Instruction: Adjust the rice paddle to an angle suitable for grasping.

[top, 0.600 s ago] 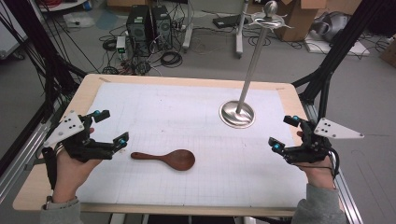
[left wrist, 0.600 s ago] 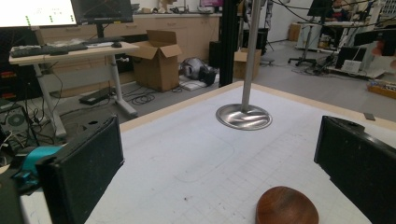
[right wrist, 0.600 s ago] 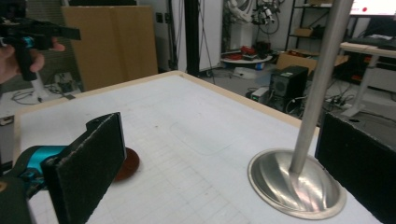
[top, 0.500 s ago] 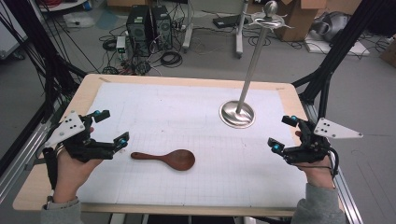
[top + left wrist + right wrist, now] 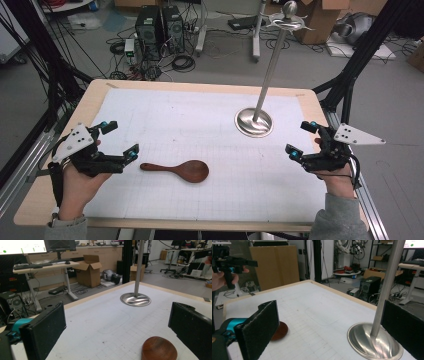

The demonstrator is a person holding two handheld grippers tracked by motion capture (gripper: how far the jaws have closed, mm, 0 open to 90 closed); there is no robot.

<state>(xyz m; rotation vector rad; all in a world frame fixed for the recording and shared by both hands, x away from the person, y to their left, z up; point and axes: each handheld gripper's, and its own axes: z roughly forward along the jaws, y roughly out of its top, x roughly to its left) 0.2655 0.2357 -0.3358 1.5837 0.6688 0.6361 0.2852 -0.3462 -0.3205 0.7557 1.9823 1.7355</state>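
The left hand-held gripper (image 5: pixel 119 139) is hovering at the left edge of the surface (image 5: pixel 200 107) with its jaws standing wide apart and nothing between them, pointing toward the wooden spoon (image 5: pixel 177 170). The spoon is lying flat on the white gridded sheet, just beside that gripper, its thin handle end nearest the jaws and its broad bowl pointing toward the middle. It is looking like a light, stiff piece of polished wood, probably a little slippery, and not fragile. The handle, low against the sheet, is offering the narrowest grip; taking hold across it near the bowl would likely be steadier. Farther right, the metal stand (image 5: pixel 254 121) is rising on its round base, well apart from the spoon. At the right edge, the right hand-held gripper (image 5: pixel 302 139) is also hanging open and empty.
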